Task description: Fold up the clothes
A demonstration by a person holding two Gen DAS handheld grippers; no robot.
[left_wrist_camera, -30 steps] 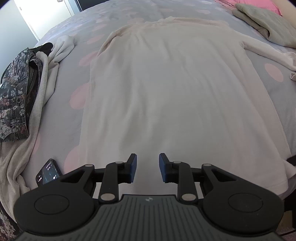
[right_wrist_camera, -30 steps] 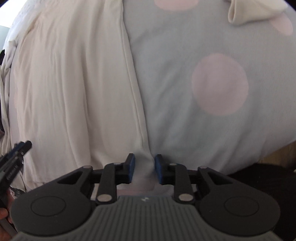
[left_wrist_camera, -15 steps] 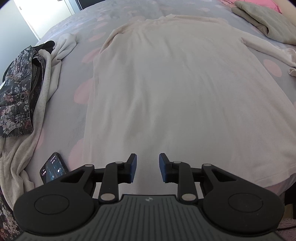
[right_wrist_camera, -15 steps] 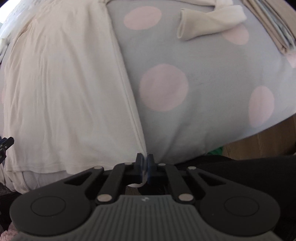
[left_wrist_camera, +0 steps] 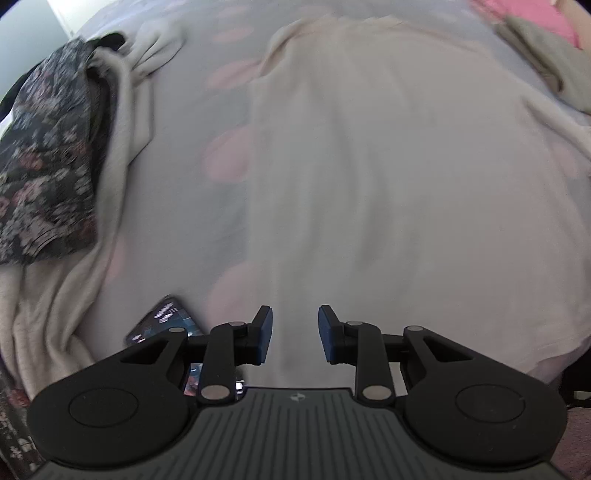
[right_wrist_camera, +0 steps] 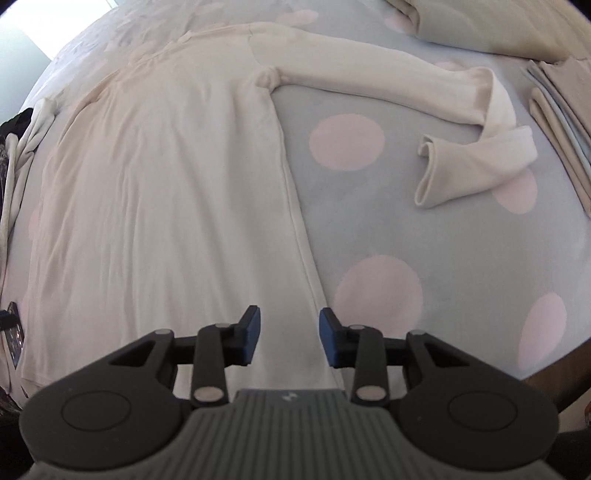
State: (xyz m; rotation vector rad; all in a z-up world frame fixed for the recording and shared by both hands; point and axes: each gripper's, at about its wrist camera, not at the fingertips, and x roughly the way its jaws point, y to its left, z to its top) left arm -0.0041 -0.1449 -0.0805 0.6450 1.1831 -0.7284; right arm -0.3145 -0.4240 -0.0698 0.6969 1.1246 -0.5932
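Observation:
A cream long-sleeved top (left_wrist_camera: 388, 177) (right_wrist_camera: 162, 192) lies flat on a grey bedspread with pink dots (right_wrist_camera: 424, 229). Its right sleeve (right_wrist_camera: 406, 88) stretches out and bends back at the cuff (right_wrist_camera: 472, 166). My left gripper (left_wrist_camera: 295, 332) hovers open over the hem near the top's lower left corner, nothing between its fingers. My right gripper (right_wrist_camera: 290, 334) is open above the hem by the right side seam (right_wrist_camera: 295, 229), holding nothing. The left wrist view is blurred by motion.
A dark floral garment (left_wrist_camera: 48, 155) and a cream cloth (left_wrist_camera: 74, 280) are heaped at the left. A phone (left_wrist_camera: 162, 321) lies by the left fingers. Folded beige fabric (right_wrist_camera: 554, 96) and a pillow (right_wrist_camera: 491, 26) sit at the right; the bed edge (right_wrist_camera: 546, 373) drops off lower right.
The right gripper, shut on the hem corner half a second ago, has opened, let go and pulled back higher. The left gripper has shifted toward the phone, staying open.

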